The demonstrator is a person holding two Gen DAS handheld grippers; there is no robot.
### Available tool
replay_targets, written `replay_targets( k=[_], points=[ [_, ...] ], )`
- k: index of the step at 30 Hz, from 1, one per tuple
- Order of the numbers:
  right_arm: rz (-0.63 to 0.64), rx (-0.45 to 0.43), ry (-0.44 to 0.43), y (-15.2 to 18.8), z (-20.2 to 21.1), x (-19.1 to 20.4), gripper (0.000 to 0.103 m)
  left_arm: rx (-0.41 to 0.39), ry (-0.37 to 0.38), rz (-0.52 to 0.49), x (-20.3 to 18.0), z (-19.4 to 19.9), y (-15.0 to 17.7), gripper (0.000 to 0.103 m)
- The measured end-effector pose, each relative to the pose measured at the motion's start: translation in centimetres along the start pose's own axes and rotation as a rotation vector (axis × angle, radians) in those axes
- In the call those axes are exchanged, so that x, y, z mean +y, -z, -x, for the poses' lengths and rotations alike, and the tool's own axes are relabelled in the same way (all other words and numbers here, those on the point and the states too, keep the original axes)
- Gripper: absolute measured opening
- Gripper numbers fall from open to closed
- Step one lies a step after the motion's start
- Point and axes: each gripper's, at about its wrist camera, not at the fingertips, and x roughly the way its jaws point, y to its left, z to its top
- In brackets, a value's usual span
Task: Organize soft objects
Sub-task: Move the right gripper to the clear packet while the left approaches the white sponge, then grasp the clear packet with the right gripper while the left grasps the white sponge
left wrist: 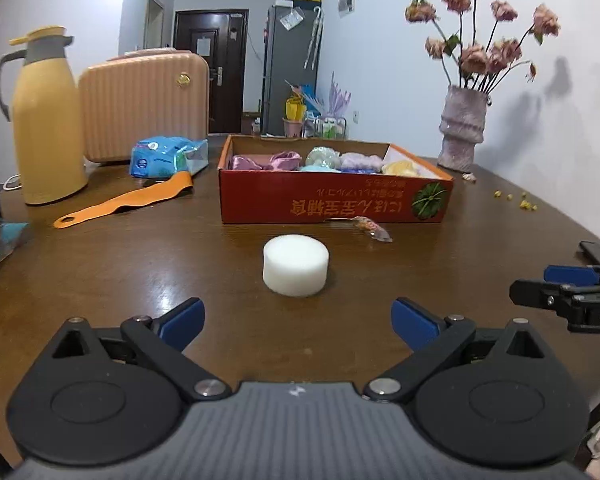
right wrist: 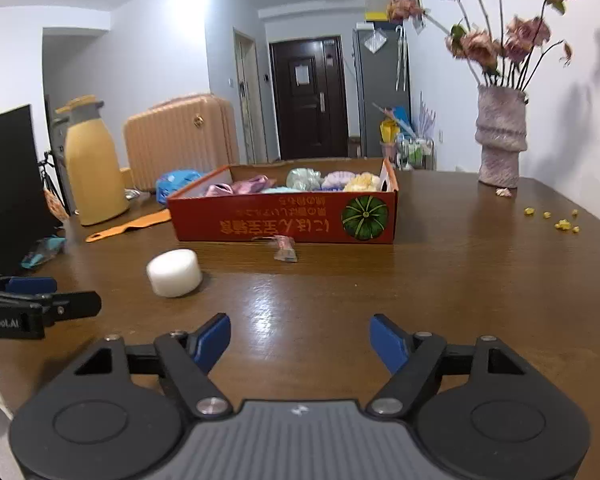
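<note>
Though both grippers stood open and empty, the white foam puck (left wrist: 296,266) lay dead ahead of the left gripper (left wrist: 298,322), nearer than the right gripper (right wrist: 300,340).

Bare table (left wrist: 140,264) lies open toward the white sponge (left wrist: 296,266); beyond, the red cardboard box (left wrist: 332,200) wall and a candy wrapper (left wrist: 374,230) block mid-frame.
</note>
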Motion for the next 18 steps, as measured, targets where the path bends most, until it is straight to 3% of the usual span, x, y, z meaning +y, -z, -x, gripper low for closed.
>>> replay_targets(
  k=[9, 11, 12, 15, 18],
  points=[
    [0.049, 0.080, -0.038, -5.3, -11.6, 0.0, 0.059, 0.076, 0.029, -0.003, 0.6, -9.0, -2.4, 0.080],
    [0.063, 0.098, -0.043, -6.4, -14.0, 0.3, 0.058, 0.102, 0.051, 0.017, 1.1, -10.4, -2.7, 0.071],
    [0.069, 0.108, -0.050, -6.9, -15.2, 0.4, 0.057, 0.114, 0.064, 0.026, 1.3, -10.9, -2.9, 0.060],
    [0.085, 0.140, -0.067, -8.0, -18.2, 1.1, 0.052, 0.120, 0.088, 0.033, 1.7, -11.8, -3.2, 0.057],
    [0.103, 0.174, -0.062, -8.3, -20.4, 1.7, 0.034, 0.112, 0.097, 0.040, 1.9, -11.9, -3.6, 0.057]
  ],
)
